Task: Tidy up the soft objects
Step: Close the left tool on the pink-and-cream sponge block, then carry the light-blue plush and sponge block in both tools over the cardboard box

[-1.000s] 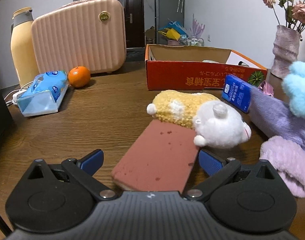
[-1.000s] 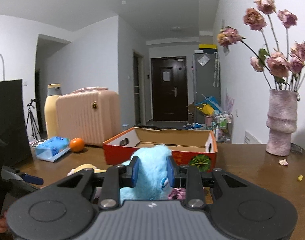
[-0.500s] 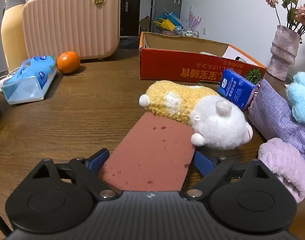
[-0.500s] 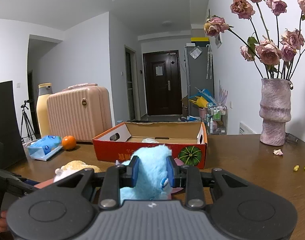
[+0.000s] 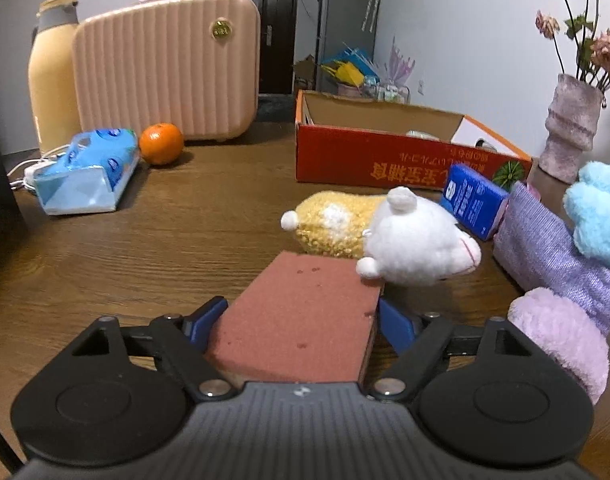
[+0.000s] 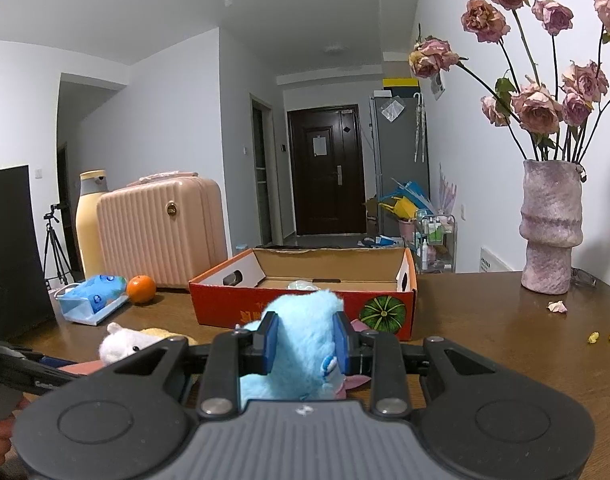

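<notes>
My left gripper (image 5: 301,320) is shut on a reddish-brown sponge block (image 5: 301,320), held just above the wooden table (image 5: 145,248). A white and yellow plush (image 5: 377,228) lies against the sponge's far end. My right gripper (image 6: 305,340) is shut on a light blue plush (image 6: 301,340) and holds it up in front of the open red cardboard box (image 6: 305,304). The blue plush also shows at the right of the left wrist view (image 5: 597,212), above a purple sock (image 5: 553,252) with a fluffy lilac cuff.
A blue carton (image 5: 471,200) stands before the red box (image 5: 385,160). At the left are a tissue pack (image 5: 89,172), an orange (image 5: 161,144), a pink suitcase (image 5: 169,68) and a yellow bottle (image 5: 53,76). A vase of dried roses (image 6: 551,232) stands at the right.
My left gripper has moved forward around the sponge and closed on its sides. My right gripper has risen a little with the blue plush still held.
</notes>
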### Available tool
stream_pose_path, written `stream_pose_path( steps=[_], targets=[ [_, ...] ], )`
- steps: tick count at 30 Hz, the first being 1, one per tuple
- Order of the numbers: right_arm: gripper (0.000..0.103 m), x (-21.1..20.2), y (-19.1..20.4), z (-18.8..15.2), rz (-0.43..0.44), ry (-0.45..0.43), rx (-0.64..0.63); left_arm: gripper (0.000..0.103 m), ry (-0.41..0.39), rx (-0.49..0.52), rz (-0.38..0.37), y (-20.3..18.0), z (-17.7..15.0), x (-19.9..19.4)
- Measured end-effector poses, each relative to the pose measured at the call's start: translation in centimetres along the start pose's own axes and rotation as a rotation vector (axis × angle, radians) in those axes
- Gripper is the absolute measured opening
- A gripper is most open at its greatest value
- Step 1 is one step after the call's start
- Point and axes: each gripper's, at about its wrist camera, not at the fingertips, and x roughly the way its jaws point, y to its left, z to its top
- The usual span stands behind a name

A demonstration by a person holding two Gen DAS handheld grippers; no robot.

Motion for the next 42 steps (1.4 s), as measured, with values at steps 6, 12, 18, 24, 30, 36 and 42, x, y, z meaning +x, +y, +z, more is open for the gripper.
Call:
stream_pose_path(
  steps=[6, 12, 18, 24, 30, 36, 42],
  targets=[
    [0.028, -0.6, 0.3, 0.1, 0.002, -0.021, 0.008, 0.079, -0.069, -0.040, 0.020, 0.2, 0.0, -2.2],
    [0.028, -1.4, 0.7, 0.4, 0.005, -0.050, 0.020, 0.075, -0.135, -0.074, 0.012, -0.1, 0.1, -4.6],
    [0.028, -2.0, 0.9, 0.4, 0.007, -0.063, 0.038, 0.074, -0.162, -0.076, -0.002, -0.8, -0.1, -5.8],
    [0.028, -2.4, 0.7, 0.3, 0.004, -0.069, 0.047, 0.073, -0.161, -0.083, -0.009, -0.6, -0.5, -6.2],
    [0.028, -2.3, 0.6, 0.2, 0.005, -0.064, 0.053, 0.072, -0.198, -0.091, -0.027, -0.4, -0.7, -7.4],
    [0.028, -2.4, 0.6, 0.2, 0.006, -0.065, 0.053, 0.072, -0.240, -0.097, -0.036, -0.4, -0.6, -8.5],
    [0.028, -2.7, 0.6, 0.4, 0.006, -0.086, 0.050, 0.072, -0.290, -0.095, -0.037, -0.4, -0.1, -9.9]
  ],
)
